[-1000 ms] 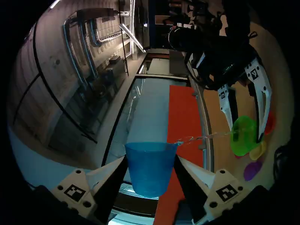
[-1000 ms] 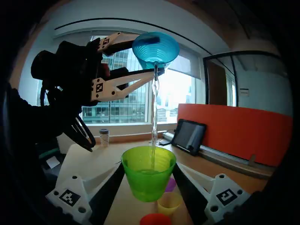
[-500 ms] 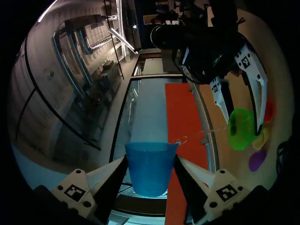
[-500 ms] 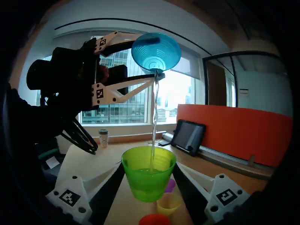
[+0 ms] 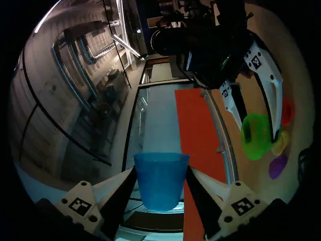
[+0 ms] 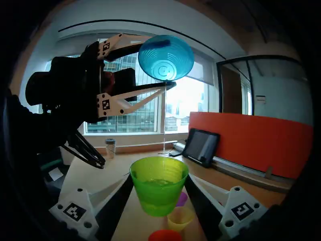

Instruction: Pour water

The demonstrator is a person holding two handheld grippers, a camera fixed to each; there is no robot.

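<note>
Left gripper view: near centre, the left gripper [image 5: 161, 170] has both fingers pressed to the sides of a blue cup [image 5: 161, 186]; an orange partition [image 5: 196, 128] lies beyond; far right, the right gripper [image 5: 260, 132] clasps a green cup [image 5: 253, 138]. Right gripper view: upper left, the blue cup lies tipped on its side, mouth toward the camera, above the green cup, with a thin thread of water [image 6: 164, 120] below its rim. The green cup stands upright near centre, part-filled, gripped on both walls. A tablet [image 6: 202, 146] leans at right
</note>
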